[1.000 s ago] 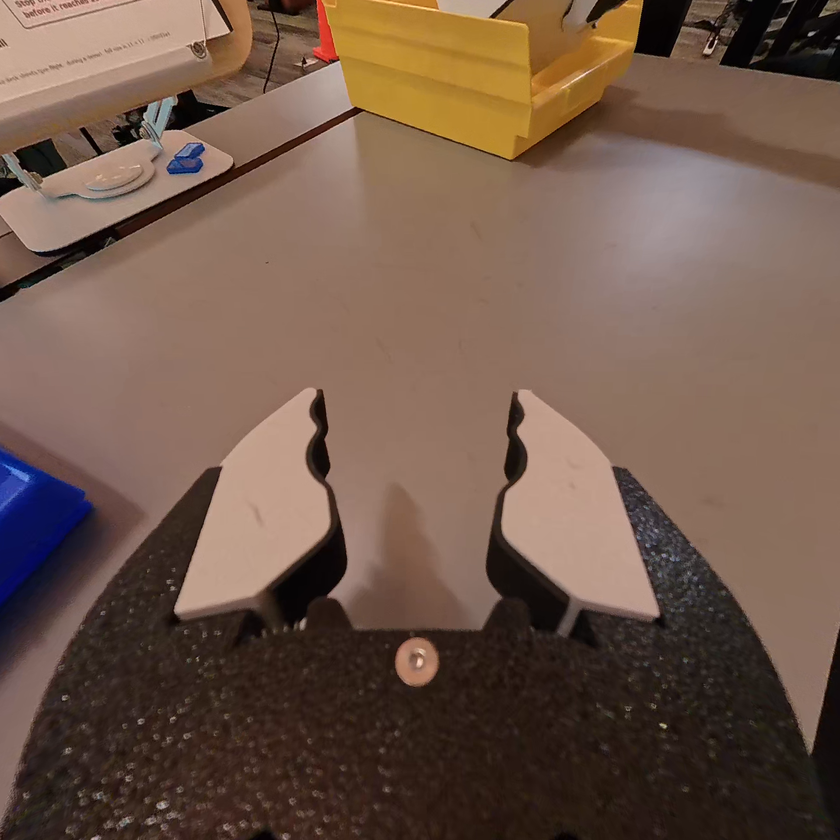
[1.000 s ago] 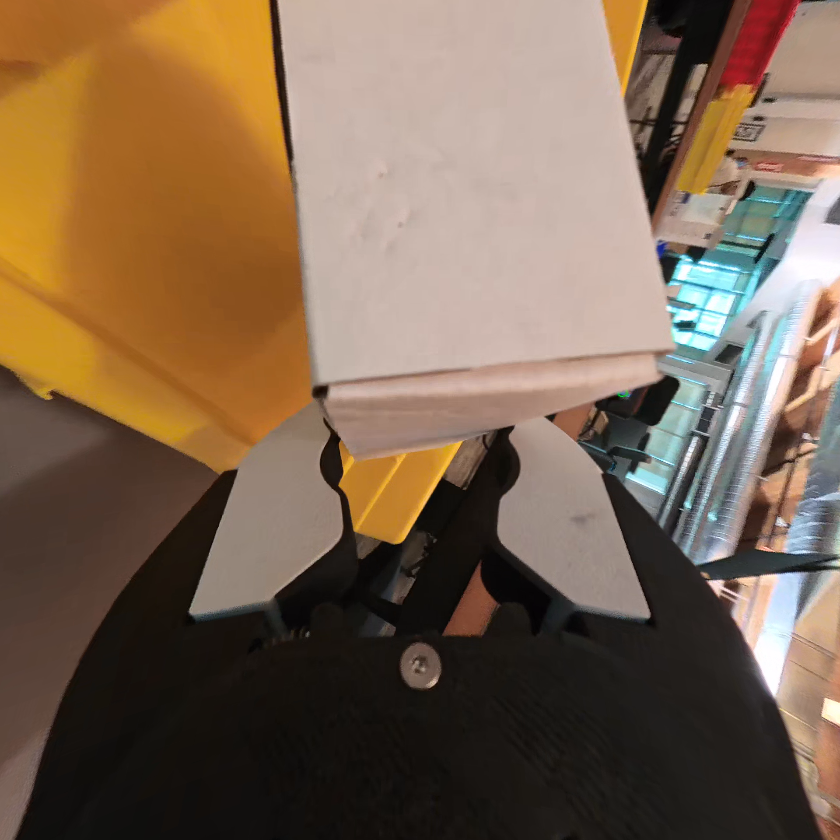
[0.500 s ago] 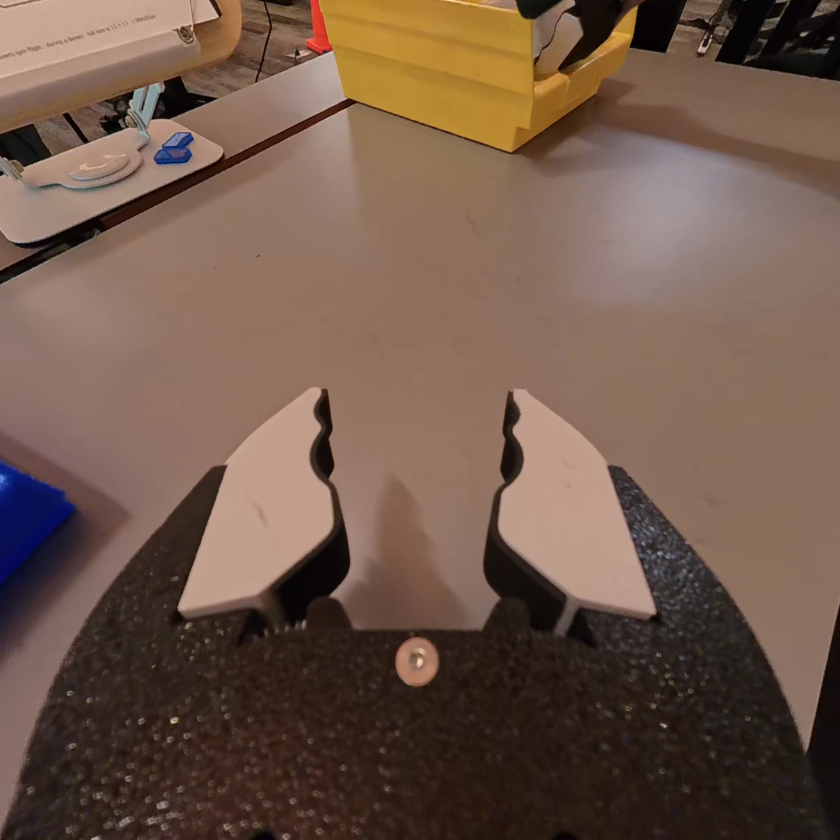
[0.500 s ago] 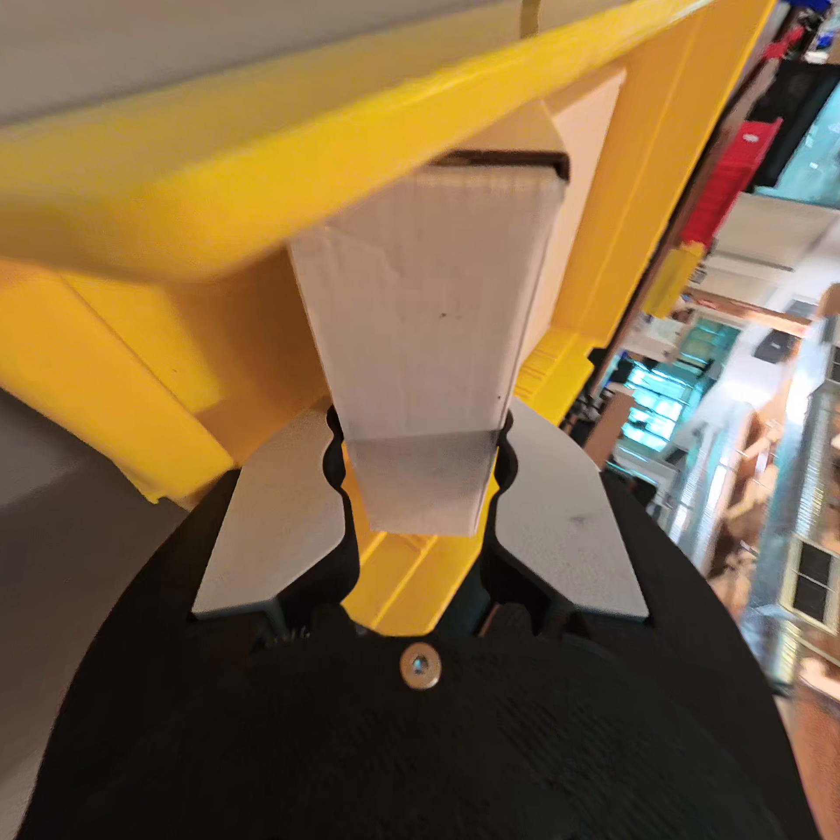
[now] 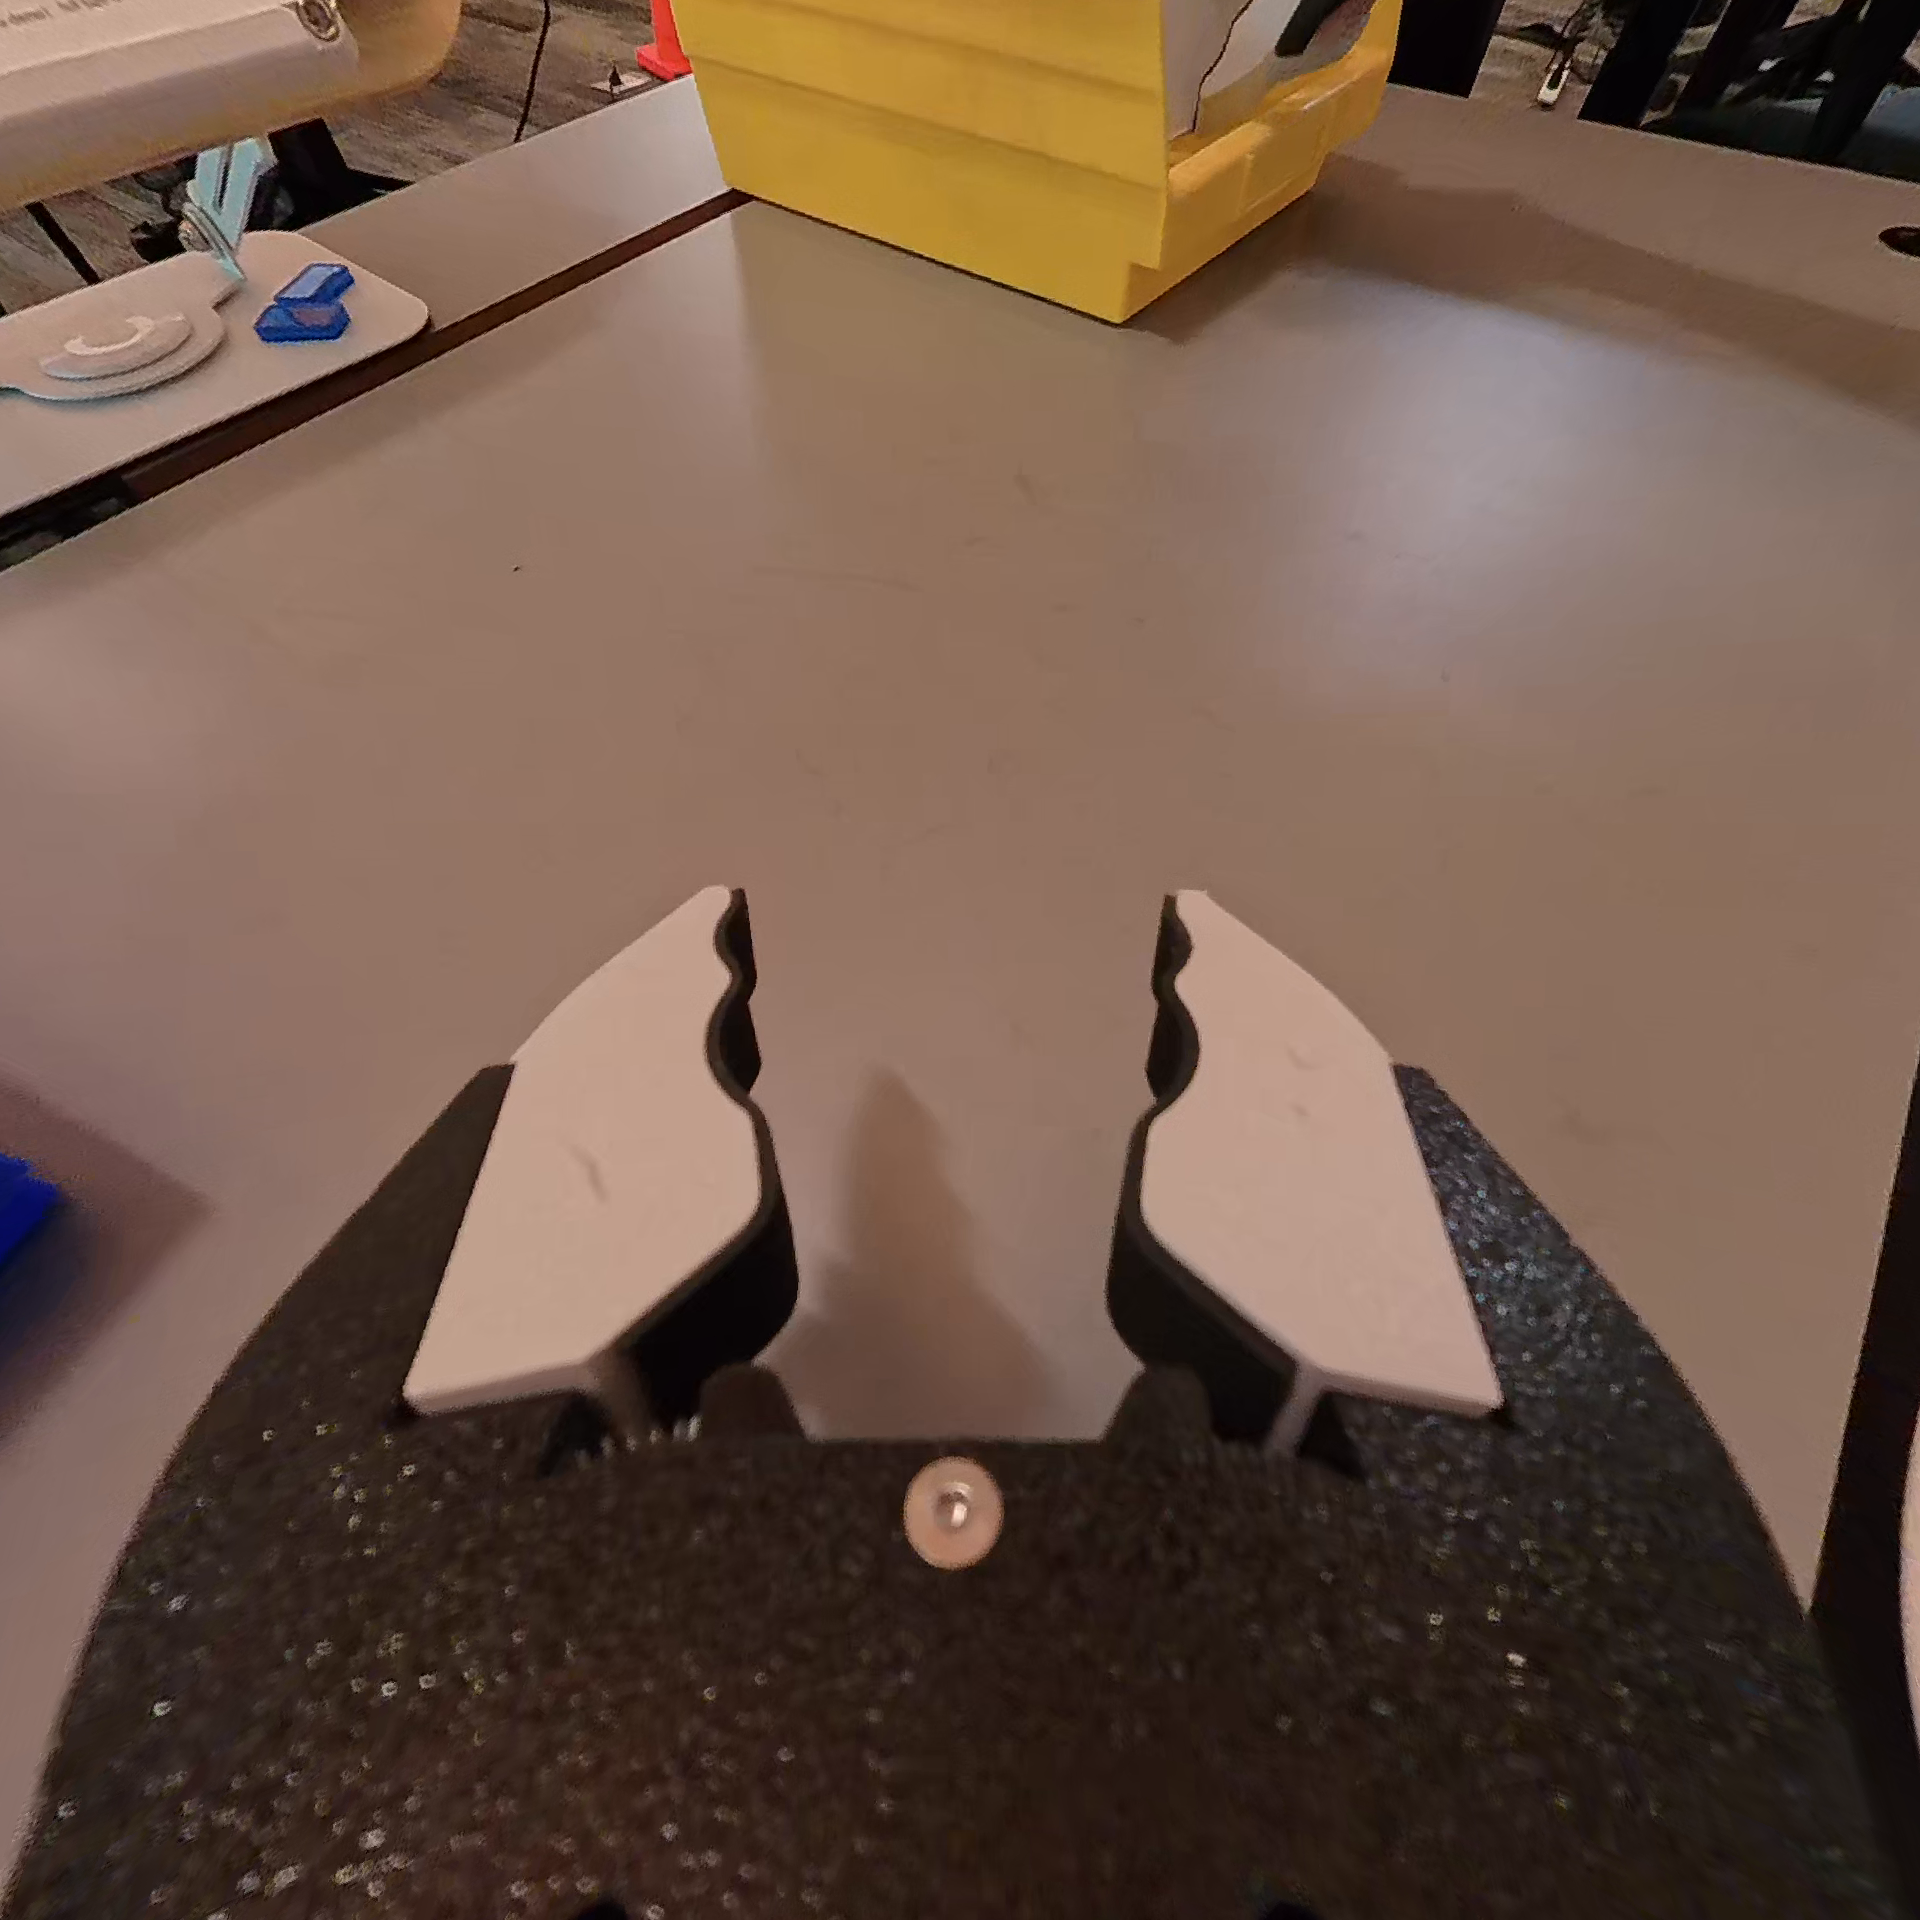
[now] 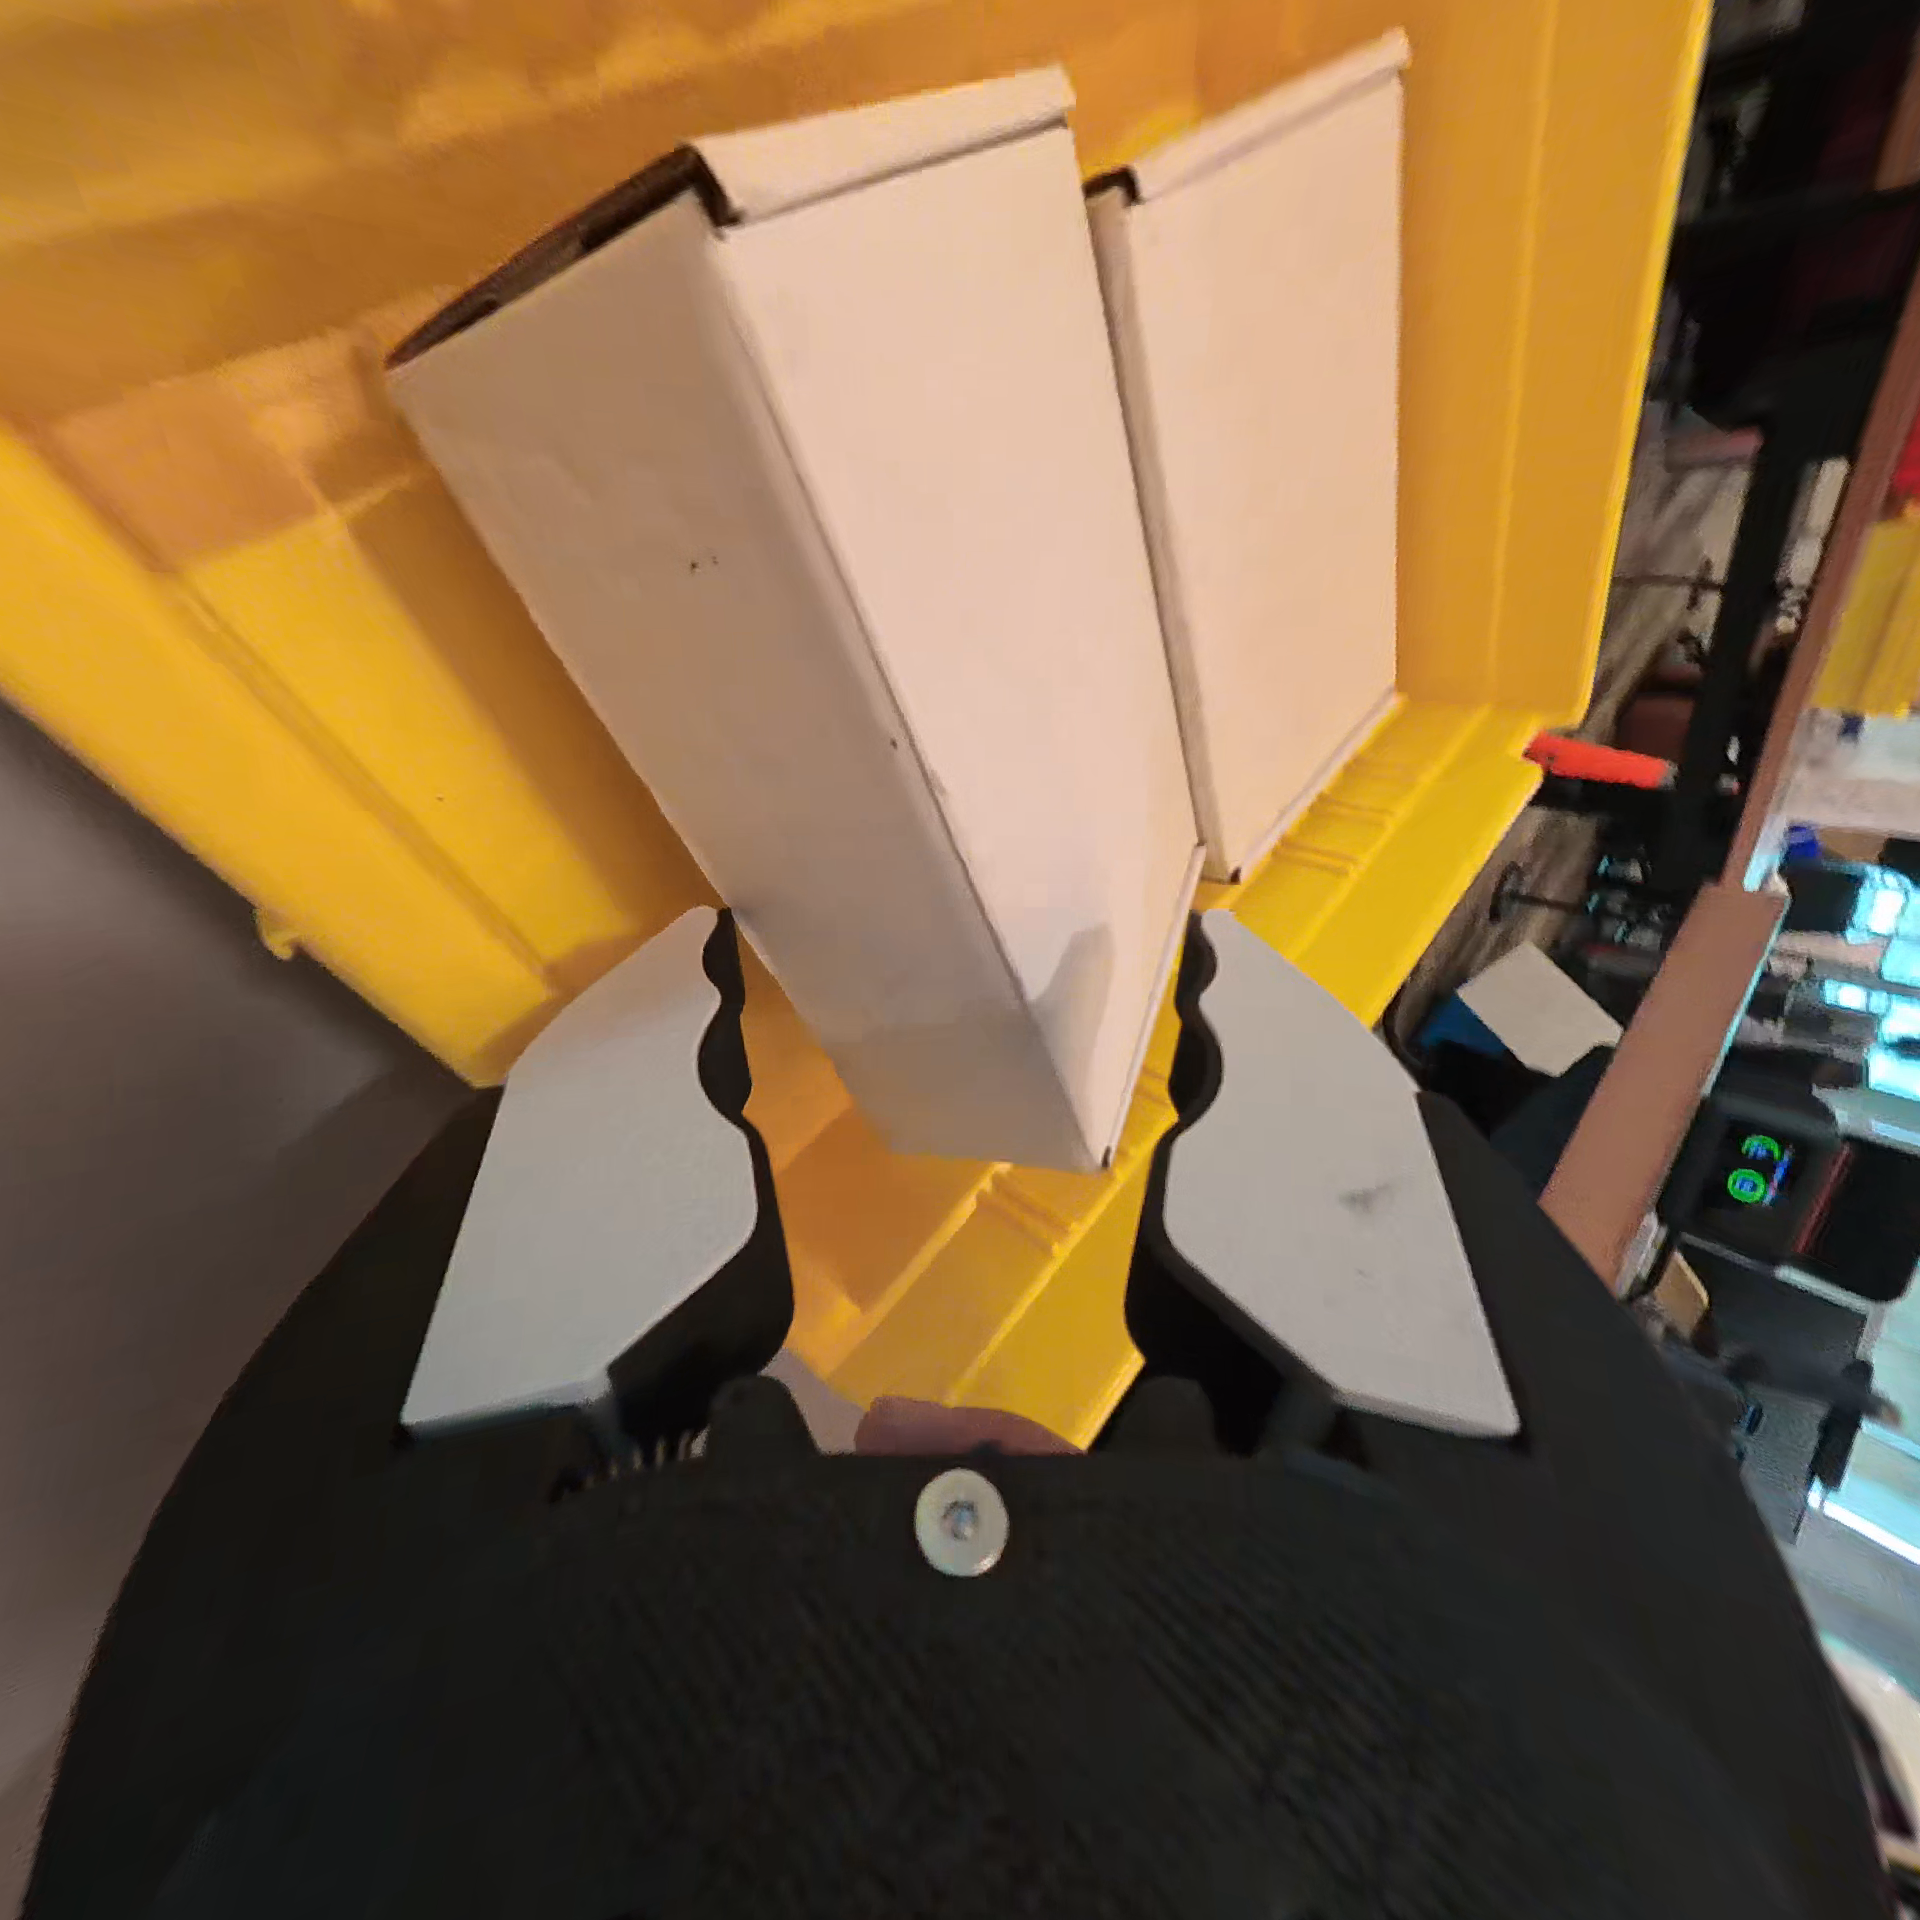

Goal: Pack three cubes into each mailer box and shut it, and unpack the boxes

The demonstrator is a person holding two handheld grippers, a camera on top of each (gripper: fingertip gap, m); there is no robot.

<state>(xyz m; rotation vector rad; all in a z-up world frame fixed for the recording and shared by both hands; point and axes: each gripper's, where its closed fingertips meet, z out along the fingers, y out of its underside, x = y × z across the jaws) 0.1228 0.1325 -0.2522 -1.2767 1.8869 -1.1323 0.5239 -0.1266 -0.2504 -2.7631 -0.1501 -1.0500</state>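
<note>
My right gripper (image 6: 961,925) is open, with its fingers on either side of the near end of a shut white mailer box (image 6: 831,571). The box leans inside the yellow bin (image 6: 364,727). A second white mailer box (image 6: 1268,468) stands just to its right in the same bin. My left gripper (image 5: 956,904) is open and empty, low over the grey table (image 5: 1039,623). From there the yellow bin (image 5: 935,135) stands at the far side of the table, with a white box edge (image 5: 1195,52) showing in it. I see no cubes.
A corner of a blue bin (image 5: 21,1216) shows at the left edge. A grey stand base (image 5: 156,343) with small blue pieces (image 5: 307,307) sits on the neighbouring table at far left. The table's right edge (image 5: 1870,1351) is close to my left gripper. The grippers' ends are close to 50 cm from one another.
My right gripper has carried the white box down into the yellow bin, and its jaws have widened off it. My left gripper has drifted slightly and stays open.
</note>
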